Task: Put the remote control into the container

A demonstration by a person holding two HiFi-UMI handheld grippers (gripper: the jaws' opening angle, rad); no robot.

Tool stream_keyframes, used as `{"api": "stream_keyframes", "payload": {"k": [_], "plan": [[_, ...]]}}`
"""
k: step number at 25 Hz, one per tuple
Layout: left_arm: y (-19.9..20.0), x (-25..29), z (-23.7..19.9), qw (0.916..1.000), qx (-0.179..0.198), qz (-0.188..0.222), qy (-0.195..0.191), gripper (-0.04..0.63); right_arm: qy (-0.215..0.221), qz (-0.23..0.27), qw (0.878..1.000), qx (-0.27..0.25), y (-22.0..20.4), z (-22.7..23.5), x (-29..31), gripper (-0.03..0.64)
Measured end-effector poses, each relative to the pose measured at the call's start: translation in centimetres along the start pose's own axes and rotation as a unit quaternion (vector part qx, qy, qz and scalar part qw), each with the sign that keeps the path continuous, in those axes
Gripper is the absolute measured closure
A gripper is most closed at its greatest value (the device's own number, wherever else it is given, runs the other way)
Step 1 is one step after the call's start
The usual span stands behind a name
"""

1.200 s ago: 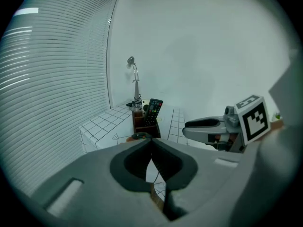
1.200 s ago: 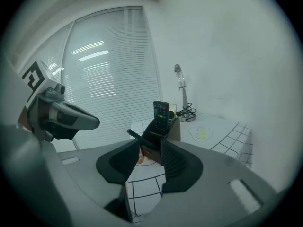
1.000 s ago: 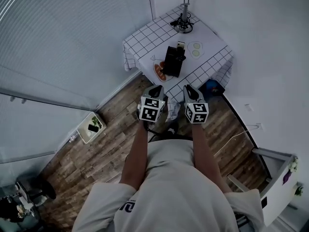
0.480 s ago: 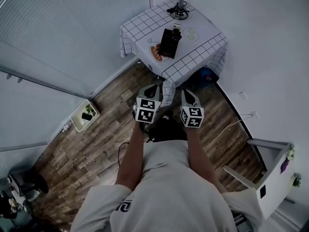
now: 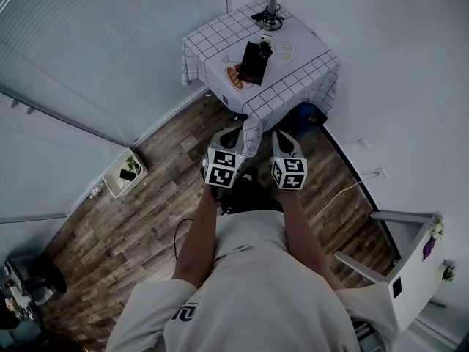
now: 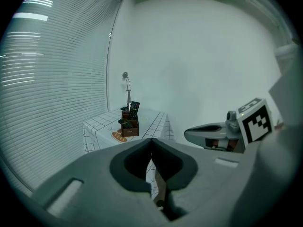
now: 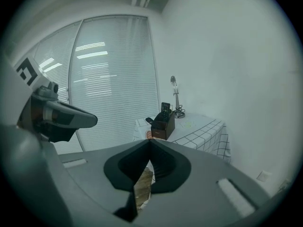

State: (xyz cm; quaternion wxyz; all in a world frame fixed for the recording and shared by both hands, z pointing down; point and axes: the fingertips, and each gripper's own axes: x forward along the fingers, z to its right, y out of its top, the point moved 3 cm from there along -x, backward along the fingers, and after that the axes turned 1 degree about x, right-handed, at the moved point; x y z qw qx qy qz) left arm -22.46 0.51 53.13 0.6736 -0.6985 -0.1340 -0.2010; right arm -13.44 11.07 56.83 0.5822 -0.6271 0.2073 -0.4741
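Showing the left gripper (image 5: 234,133) and right gripper (image 5: 284,136) side by side, each with jaws pressed together on nothing. A remote (image 7: 165,109) stands upright in the container (image 7: 163,128) on the table (image 5: 297,70), well apart from both grippers.

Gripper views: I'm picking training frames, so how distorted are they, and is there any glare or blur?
Left gripper view: strong fisheye, dark corners, blinds bowed, light streaks reflected top left. Right gripper view: same fisheye; container small but legible. Head view, for comparison: dim, bluish, table clear.
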Motion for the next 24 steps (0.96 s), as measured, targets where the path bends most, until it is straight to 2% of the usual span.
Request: {"api": "stream_keyframes", "payload": {"k": [24], "plan": [[0.9, 0.3, 2.4, 0.9996, -0.015, 0.023, -0.002, 0.591, -0.049, -0.005, 0.999, 0.022, -0.8, 4.3, -3.1, 0.621]]}}
